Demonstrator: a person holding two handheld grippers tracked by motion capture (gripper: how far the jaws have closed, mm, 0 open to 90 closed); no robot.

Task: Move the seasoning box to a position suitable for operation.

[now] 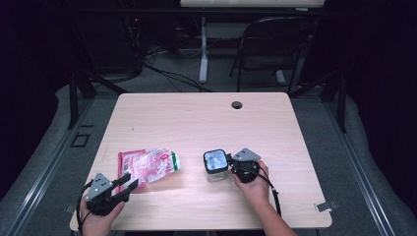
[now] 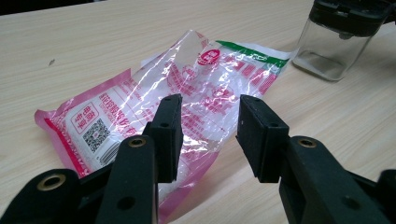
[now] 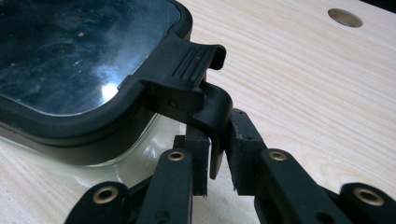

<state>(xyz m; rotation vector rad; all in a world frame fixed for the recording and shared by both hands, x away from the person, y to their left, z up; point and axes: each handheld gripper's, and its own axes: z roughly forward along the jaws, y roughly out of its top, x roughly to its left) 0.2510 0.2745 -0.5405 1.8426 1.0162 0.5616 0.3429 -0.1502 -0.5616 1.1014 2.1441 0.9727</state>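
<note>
A clear plastic container (image 1: pixel 216 169) with a black-rimmed lid (image 3: pixel 79 60) stands on the wooden table (image 1: pixel 196 123), right of centre. My right gripper (image 1: pixel 231 164) is shut on the lid's black side latch (image 3: pixel 212 126); in the right gripper view the pads (image 3: pixel 243 149) squeeze the latch tab from both sides. A crinkled pink and clear plastic bag (image 1: pixel 147 166) lies flat to the left. My left gripper (image 1: pixel 129 181) stands open at the bag's near corner. In the left gripper view its jaws hover just over the bag (image 2: pixel 154 102), with nothing between them, and the container (image 2: pixel 334 42) is at top right.
The table's front edge is just below both hands. A round cable hole (image 1: pixel 237 104) sits near the far edge. Beyond the table are a folding chair (image 1: pixel 275 44) and cables on the floor.
</note>
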